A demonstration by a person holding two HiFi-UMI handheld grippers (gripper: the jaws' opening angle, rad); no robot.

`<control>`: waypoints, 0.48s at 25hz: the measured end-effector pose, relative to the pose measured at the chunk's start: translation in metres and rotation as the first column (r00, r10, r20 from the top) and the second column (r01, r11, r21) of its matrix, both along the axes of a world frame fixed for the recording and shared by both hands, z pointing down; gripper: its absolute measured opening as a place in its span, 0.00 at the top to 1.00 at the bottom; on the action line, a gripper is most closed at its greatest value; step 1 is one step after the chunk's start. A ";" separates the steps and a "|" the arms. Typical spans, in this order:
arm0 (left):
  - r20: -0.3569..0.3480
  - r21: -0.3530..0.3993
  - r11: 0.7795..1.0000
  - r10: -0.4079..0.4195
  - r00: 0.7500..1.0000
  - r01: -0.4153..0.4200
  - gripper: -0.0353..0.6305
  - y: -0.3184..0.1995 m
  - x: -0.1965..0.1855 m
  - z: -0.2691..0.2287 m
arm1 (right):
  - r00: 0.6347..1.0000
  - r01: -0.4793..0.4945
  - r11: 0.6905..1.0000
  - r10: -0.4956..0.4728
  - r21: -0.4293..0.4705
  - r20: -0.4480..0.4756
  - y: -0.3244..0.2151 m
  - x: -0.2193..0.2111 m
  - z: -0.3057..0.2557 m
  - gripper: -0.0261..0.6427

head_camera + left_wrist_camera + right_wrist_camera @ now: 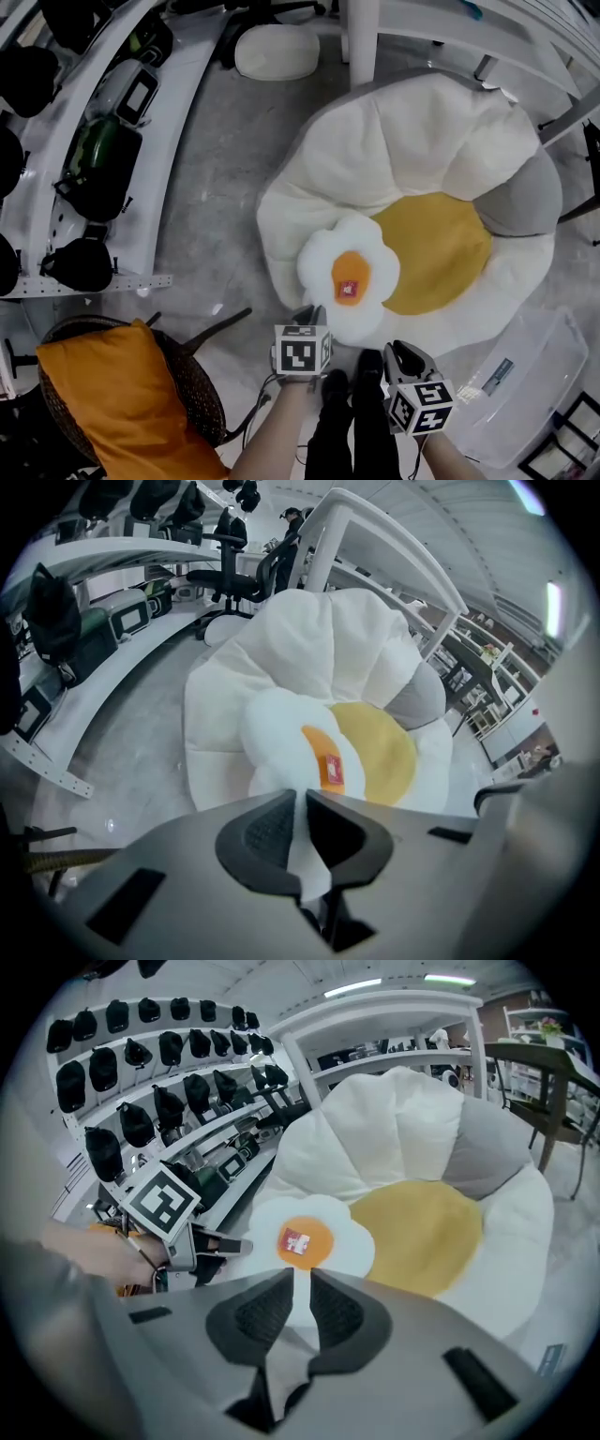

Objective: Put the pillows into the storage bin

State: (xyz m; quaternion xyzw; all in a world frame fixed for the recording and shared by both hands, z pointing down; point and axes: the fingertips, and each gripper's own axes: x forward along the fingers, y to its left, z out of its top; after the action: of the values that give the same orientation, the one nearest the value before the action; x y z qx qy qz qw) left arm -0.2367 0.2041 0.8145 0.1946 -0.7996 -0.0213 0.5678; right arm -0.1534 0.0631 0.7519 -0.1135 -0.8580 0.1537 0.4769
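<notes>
**Flower pillow [349,279] pinched by two grippers**

White with an orange centre, it sits over the front of a large flower cushion [422,150]. Left gripper [309,317] and right gripper [398,352] each have fingers [258,832] clamped on its lower edge. Clear storage bin [539,394] stands at right.

The head view looked steeply down from above the person, with the left gripper [311,317] and right gripper [399,351] at its lower edge. Each gripper view sat close behind its own jaws, facing forward and downward. All three shared the small flower pillow [349,277] and the large flower cushion [422,150]. The right gripper view also caught the left gripper.
</notes>
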 end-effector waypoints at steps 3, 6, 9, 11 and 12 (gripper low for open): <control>0.021 -0.005 1.000 0.008 1.000 -0.008 0.91 -0.002 -0.003 -0.020 | 1.000 -0.006 1.000 0.006 0.002 -0.003 -0.003 0.004 -0.009 0.88; 0.030 -0.018 1.000 0.024 0.999 -0.023 0.91 -0.004 -0.001 -0.040 | 1.000 -0.012 1.000 0.012 0.001 -0.006 -0.006 0.009 -0.022 0.88; 0.038 -0.034 0.998 0.045 0.998 -0.043 0.91 -0.004 0.001 -0.059 | 1.000 -0.018 1.000 0.018 0.003 -0.003 -0.009 0.012 -0.036 0.88; 0.042 -0.042 0.998 0.057 0.998 -0.055 0.91 -0.005 0.002 -0.071 | 1.000 -0.022 1.000 0.022 0.004 0.000 -0.011 0.013 -0.046 0.89; 0.043 -0.048 0.997 0.064 0.997 -0.062 0.91 -0.005 0.003 -0.077 | 1.000 -0.024 1.000 0.024 0.006 0.001 -0.012 0.014 -0.051 0.89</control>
State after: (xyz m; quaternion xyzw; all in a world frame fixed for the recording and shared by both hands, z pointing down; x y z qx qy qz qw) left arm -0.2332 0.1996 0.7375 0.2068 -0.8057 0.0196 0.5547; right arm -0.1398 0.0511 0.7011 -0.1017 -0.8599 0.1571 0.4749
